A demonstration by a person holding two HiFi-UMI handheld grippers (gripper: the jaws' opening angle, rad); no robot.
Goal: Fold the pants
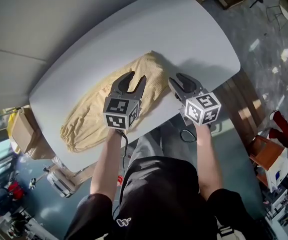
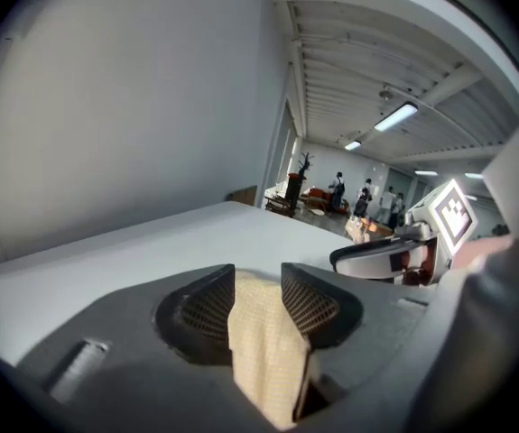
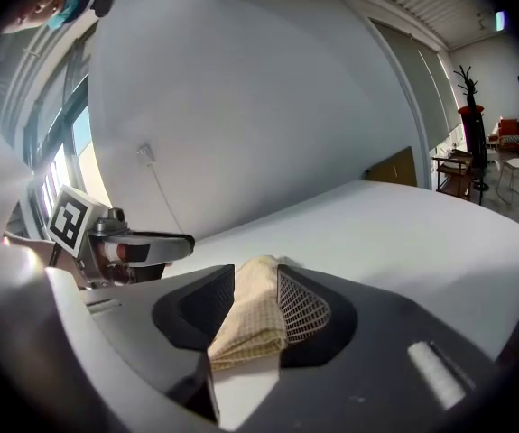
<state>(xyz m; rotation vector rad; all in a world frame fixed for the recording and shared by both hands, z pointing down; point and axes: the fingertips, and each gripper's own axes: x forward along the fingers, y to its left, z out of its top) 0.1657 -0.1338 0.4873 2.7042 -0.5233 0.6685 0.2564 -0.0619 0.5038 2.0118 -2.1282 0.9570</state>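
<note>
White table (image 1: 194, 39) carries the tan pants (image 1: 91, 119), lying slantwise from its near left edge toward the middle. Left gripper (image 1: 136, 77) sits over their far end, jaws parted with a fold of the cloth standing up between them. Right gripper (image 1: 176, 79), just to the right at the pants' edge, is likewise parted around a fold.

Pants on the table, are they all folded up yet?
Not quite. Done: the tan pants lie flat on the white table as one long narrow strip, seemingly leg over leg. In hand: the left gripper and right gripper sit over the wider end, jaws apart with cloth loose between them. Left: probably folding that long strip shorter.
</note>
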